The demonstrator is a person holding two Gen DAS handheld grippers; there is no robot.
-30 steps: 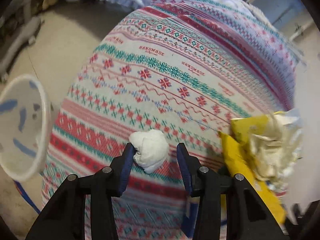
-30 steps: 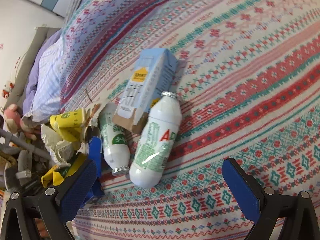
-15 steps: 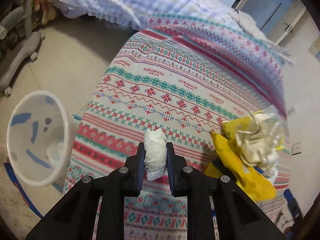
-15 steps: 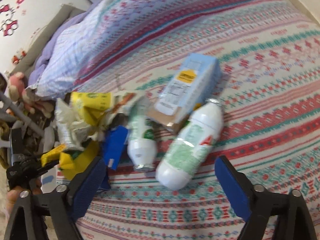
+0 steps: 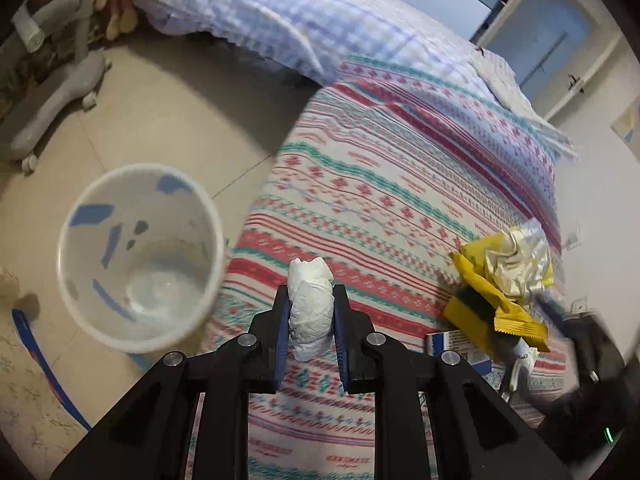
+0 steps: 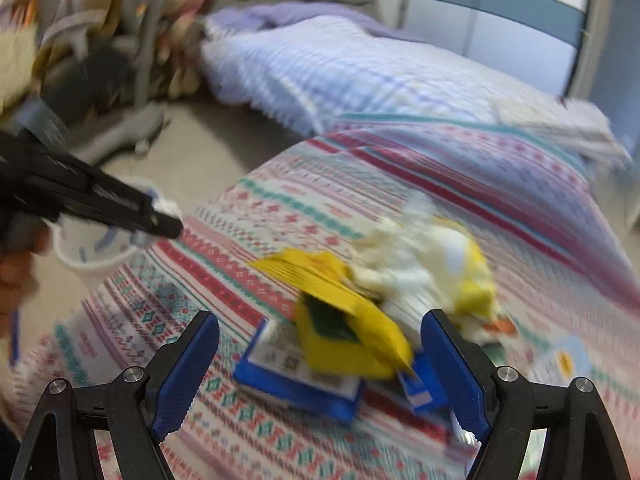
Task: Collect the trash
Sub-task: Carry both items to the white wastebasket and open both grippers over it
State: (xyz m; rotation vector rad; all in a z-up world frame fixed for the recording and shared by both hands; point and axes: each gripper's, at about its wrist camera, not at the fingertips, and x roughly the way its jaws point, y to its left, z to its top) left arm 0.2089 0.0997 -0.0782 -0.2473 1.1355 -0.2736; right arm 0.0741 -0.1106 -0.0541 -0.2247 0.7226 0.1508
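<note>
Patterned bed (image 5: 360, 184) under yellow wrappers (image 5: 496, 312)

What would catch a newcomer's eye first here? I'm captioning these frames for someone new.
First, the crumpled white tissue clamped in the left gripper above the patterned bedspread. Next, the white wastebasket on the floor to its left. Then the yellow wrapper pile on the bedspread, ahead of the open right gripper.
</note>
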